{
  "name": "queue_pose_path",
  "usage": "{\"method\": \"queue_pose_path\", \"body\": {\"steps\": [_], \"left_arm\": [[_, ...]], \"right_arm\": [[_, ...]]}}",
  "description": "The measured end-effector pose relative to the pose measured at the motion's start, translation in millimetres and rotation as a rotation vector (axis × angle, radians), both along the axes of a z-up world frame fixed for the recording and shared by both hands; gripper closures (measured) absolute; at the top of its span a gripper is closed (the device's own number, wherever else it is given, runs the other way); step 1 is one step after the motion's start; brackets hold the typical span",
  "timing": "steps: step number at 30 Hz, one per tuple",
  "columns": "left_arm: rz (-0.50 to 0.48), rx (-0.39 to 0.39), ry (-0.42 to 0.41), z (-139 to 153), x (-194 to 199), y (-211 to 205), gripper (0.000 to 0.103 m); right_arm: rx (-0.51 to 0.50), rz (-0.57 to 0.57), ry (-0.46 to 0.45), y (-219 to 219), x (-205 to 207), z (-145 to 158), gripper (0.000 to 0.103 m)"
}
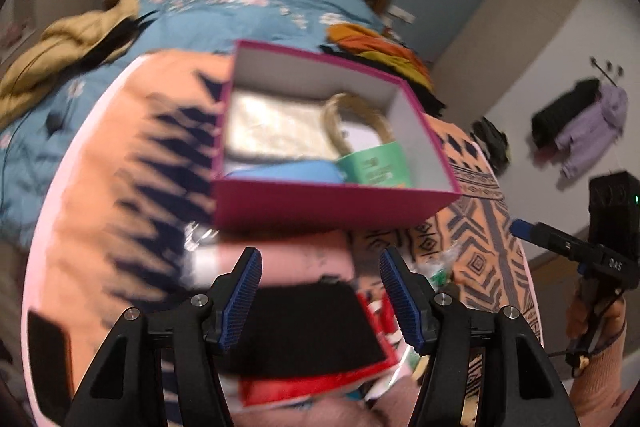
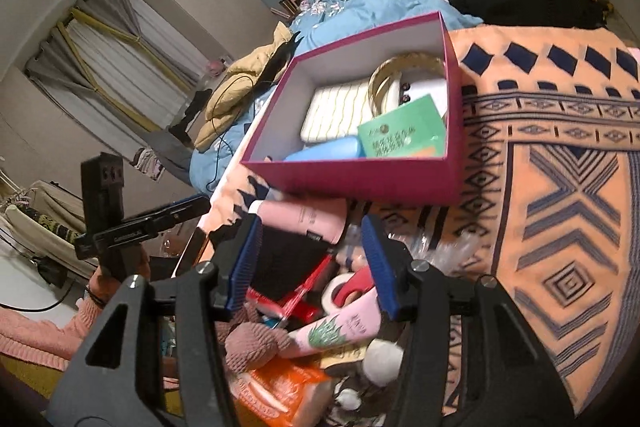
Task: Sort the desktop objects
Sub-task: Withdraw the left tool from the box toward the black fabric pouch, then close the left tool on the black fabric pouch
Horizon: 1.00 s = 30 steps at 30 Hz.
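Both the left gripper (image 1: 320,291) and right gripper (image 2: 310,267) gape, holding nothing, over clutter; the pink tube (image 2: 300,219) lies crosswise along the magenta box's (image 2: 352,179) near wall.

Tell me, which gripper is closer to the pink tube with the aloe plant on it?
Right. The right gripper hovers open just above the aloe tube; the left gripper sits off beside the pile.

L gripper (image 1: 320,297): jaws wide apart, nothing between pads, hovering just in front of magenta box (image 1: 332,205). R gripper (image 2: 312,263): jaws also apart, empty, near box front wall. I see pink sleeve (image 2: 36,335) behind L handle.
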<state>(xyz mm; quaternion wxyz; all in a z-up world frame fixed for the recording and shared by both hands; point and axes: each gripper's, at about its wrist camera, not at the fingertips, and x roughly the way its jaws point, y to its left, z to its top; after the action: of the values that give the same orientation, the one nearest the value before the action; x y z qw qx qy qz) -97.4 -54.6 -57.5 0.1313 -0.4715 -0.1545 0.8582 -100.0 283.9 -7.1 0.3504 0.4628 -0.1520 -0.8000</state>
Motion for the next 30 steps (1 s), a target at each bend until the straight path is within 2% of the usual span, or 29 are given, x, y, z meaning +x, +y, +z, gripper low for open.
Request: {"method": "queue_pose_path", "body": {"steps": [8,18,30], "left_arm": [[0.063,0.006,-0.061,-19.2,33.9,-26.6,0.04],[0.035,0.004,-0.096,-30.5,60.8,-21.9,0.04],[0.069,-0.01,-0.15,-48.3,66.0,-32.7,0.04]], "right_arm": [[-0.008,0.031,-0.063,-8.1,30.5,-18.9,0.049],[0.003,0.068,-0.195,-19.9,63.7,-63.5,0.049],[0.0,0.122,-0.199,-50.8,56.9,-71.8,0.049]]}}
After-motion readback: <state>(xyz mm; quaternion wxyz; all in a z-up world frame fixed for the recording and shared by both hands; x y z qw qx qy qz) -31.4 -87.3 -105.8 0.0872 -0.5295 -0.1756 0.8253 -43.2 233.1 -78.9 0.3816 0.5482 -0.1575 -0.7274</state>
